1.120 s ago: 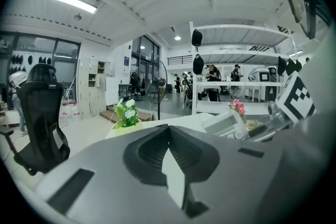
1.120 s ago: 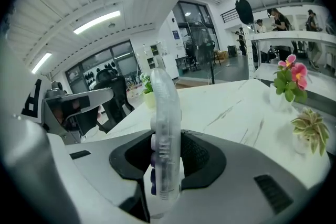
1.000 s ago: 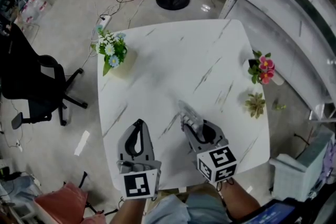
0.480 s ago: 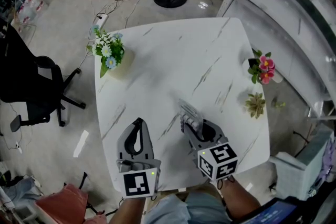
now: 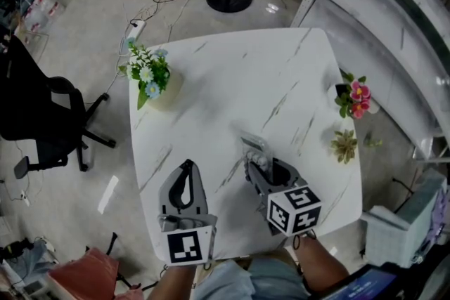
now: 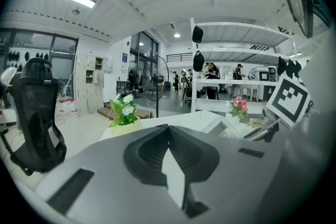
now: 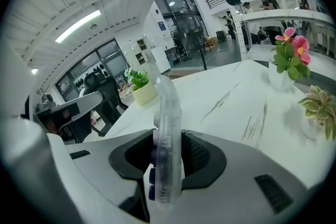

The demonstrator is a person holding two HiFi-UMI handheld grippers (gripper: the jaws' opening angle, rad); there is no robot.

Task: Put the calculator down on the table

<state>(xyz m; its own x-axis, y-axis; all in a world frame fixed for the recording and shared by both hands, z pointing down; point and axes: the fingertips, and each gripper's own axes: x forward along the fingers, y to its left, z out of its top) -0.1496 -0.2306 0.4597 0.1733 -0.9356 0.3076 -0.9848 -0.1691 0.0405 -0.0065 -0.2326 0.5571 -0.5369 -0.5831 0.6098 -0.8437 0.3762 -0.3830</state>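
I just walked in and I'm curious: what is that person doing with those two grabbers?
A person holds a gripper in each hand over a white table. The right gripper is clamped on a see-through calculator, held on its edge and not yet laid down. The left gripper is shut and empty beside it.

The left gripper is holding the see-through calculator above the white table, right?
No, it is the other one. The right gripper is holding the see-through calculator above the white table, as the right gripper view shows. The left gripper is shut with nothing in it.
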